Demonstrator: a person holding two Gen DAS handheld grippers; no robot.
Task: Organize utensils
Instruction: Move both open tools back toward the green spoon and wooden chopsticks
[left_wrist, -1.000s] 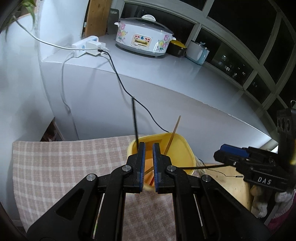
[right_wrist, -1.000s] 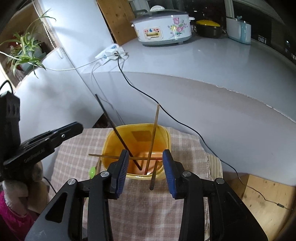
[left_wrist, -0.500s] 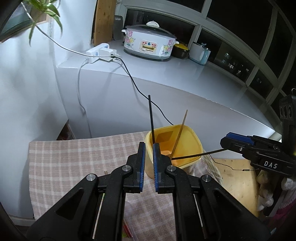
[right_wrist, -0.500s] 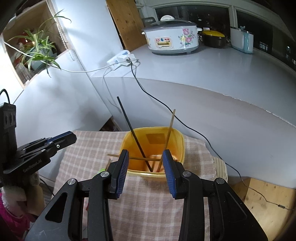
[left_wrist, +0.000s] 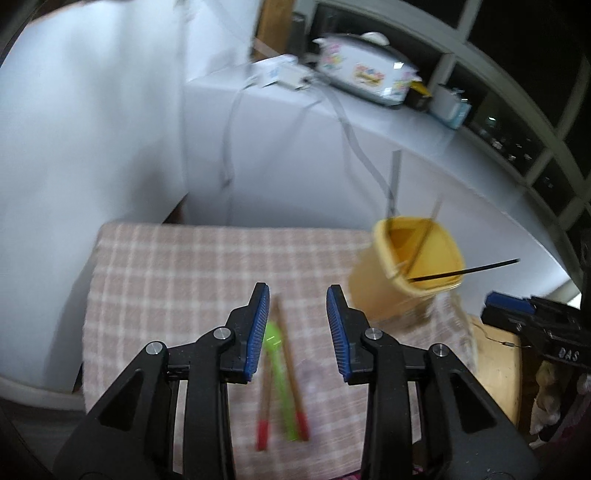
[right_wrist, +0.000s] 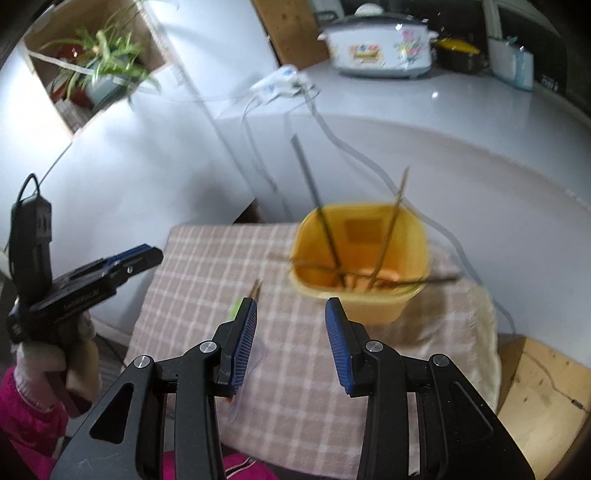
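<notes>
A yellow tub (left_wrist: 391, 295) (right_wrist: 369, 306) stands on the right part of a checked cloth (left_wrist: 192, 280) (right_wrist: 207, 266). Several chopsticks, a black one (left_wrist: 465, 272) among them, lean or lie across it. My left gripper (left_wrist: 297, 295) (right_wrist: 92, 280) hovers over the cloth with its jaws opening and nothing between the pads. Beneath it lie a green utensil (left_wrist: 277, 365) and two red-tipped wooden chopsticks (left_wrist: 291, 369). My right gripper (right_wrist: 291, 308) (left_wrist: 535, 321) is open and empty, in front of the tub.
Behind the cloth rises a white counter (right_wrist: 461, 122) with a flowered cooker (right_wrist: 380, 48), a power strip (right_wrist: 280, 83) and a cable (right_wrist: 332, 129) hanging down. A potted plant (right_wrist: 99, 70) sits in a niche at the left. A wooden surface (right_wrist: 543, 391) lies right of the cloth.
My left gripper has drawn back and left from the tub and gone from shut to open; utensils on the cloth came into view. The right gripper has also pulled back from the tub.
</notes>
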